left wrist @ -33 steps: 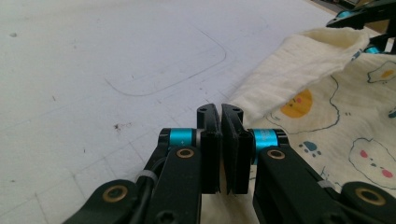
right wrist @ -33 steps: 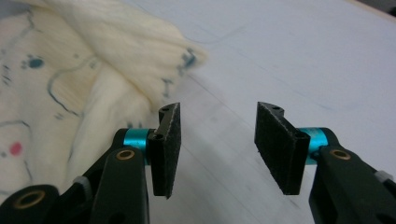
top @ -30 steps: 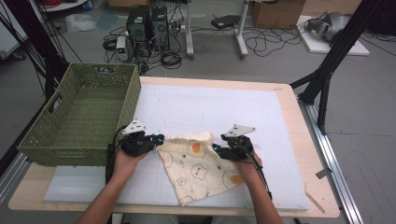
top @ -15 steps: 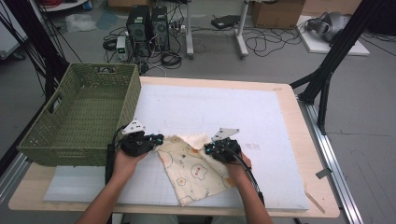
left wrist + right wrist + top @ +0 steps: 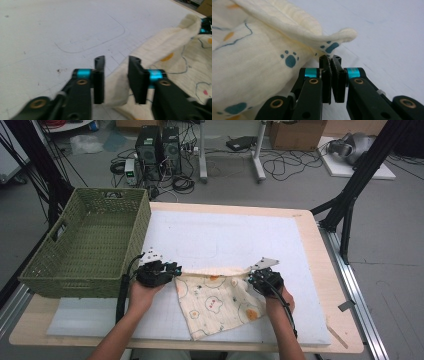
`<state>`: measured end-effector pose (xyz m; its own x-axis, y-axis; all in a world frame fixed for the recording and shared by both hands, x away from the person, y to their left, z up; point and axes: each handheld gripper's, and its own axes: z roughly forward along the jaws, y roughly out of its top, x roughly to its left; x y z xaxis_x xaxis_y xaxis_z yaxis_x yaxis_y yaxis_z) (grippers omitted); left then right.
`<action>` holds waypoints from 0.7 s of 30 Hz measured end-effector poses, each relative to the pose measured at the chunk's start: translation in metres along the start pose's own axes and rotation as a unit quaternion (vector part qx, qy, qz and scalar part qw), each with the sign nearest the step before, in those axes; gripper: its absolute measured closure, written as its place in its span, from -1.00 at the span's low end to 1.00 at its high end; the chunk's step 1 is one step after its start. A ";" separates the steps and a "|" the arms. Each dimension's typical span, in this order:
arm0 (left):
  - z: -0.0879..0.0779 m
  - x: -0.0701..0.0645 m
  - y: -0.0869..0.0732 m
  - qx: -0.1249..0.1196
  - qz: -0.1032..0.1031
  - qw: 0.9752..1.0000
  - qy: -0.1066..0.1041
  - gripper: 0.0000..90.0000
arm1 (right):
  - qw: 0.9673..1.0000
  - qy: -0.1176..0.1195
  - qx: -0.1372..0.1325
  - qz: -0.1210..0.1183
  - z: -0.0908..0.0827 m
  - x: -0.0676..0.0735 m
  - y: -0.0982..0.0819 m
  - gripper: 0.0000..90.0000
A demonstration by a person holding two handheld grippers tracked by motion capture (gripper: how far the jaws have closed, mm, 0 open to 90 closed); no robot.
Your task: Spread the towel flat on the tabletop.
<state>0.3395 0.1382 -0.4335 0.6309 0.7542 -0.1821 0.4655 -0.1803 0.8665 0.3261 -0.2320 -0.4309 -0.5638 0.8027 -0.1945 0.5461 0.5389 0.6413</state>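
A cream cloth (image 5: pixel 220 302) printed with orange and teal figures lies on the white mat (image 5: pixel 225 235) near the front. Its upper edge runs straight between my two grippers. My left gripper (image 5: pixel 172 270) sits at the cloth's left corner. In the left gripper view the left gripper (image 5: pixel 116 60) is open, with a fold of the cloth (image 5: pixel 175 50) lying loose between the jaws. My right gripper (image 5: pixel 252 279) holds the right corner. In the right gripper view the right gripper (image 5: pixel 330 58) is shut on the cloth's (image 5: pixel 262 50) edge, which curls over the tips.
A green woven basket (image 5: pixel 75 285) stands at the table's left, close to my left hand. The wooden table edge (image 5: pixel 320 250) borders the mat on the right. Beyond the table are computer towers (image 5: pixel 157 145), cables and black stand legs (image 5: pixel 350 195).
My right gripper went left, then back right with the cloth's corner, drawing the upper edge straight. The left gripper stayed at the left corner.
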 end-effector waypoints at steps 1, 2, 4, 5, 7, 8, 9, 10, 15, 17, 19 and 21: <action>-0.001 0.000 0.000 -0.002 -0.001 1.000 0.000 0.31 | 1.000 -0.008 0.005 0.002 -0.001 -0.002 -0.002 0.96; -0.002 0.001 0.000 -0.001 0.000 1.000 -0.001 0.24 | 1.000 -0.021 0.013 0.006 -0.002 -0.007 -0.005 0.95; -0.003 0.002 0.000 -0.004 0.003 1.000 -0.007 0.16 | 0.999 -0.030 0.017 0.027 -0.003 -0.014 -0.010 0.95; -0.003 0.002 0.000 -0.006 0.005 1.000 -0.013 0.10 | 0.999 -0.027 0.017 0.042 -0.004 -0.018 -0.012 0.94; -0.003 0.000 0.000 -0.009 0.015 0.999 -0.038 0.01 | 0.998 -0.016 0.010 0.059 -0.004 -0.023 -0.016 0.90; -0.002 -0.003 0.000 -0.006 0.029 0.999 -0.045 -0.03 | 0.998 -0.014 0.004 0.057 -0.004 -0.023 -0.017 0.85; -0.001 -0.005 -0.001 0.000 0.044 0.998 -0.054 -0.05 | 0.998 -0.014 -0.001 0.057 -0.005 -0.023 -0.018 0.78; 0.002 -0.008 -0.002 0.009 0.058 0.996 -0.063 -0.05 | 0.998 -0.015 -0.006 0.060 -0.005 -0.023 -0.018 0.69; 0.017 -0.021 -0.005 0.048 0.095 0.991 -0.081 -0.07 | 0.996 0.001 -0.052 0.071 -0.015 -0.026 -0.027 0.18; 0.023 -0.025 -0.005 0.068 0.110 0.989 -0.069 -0.07 | 0.995 -0.002 -0.072 0.073 -0.020 -0.028 -0.031 0.06; 0.030 -0.030 -0.006 0.098 0.128 0.986 -0.043 0.00 | 0.993 0.000 -0.083 0.079 -0.025 -0.030 -0.035 0.04; 0.032 -0.031 -0.005 0.095 0.132 0.986 -0.045 0.22 | 0.993 -0.001 -0.085 0.081 -0.027 -0.033 -0.039 0.04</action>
<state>0.3368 0.0956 -0.4471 0.7941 0.6077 -0.0102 0.3804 -0.4839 0.7881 0.3063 -0.2865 -0.4294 -0.4760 0.8758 -0.0797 0.5165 0.3518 0.7807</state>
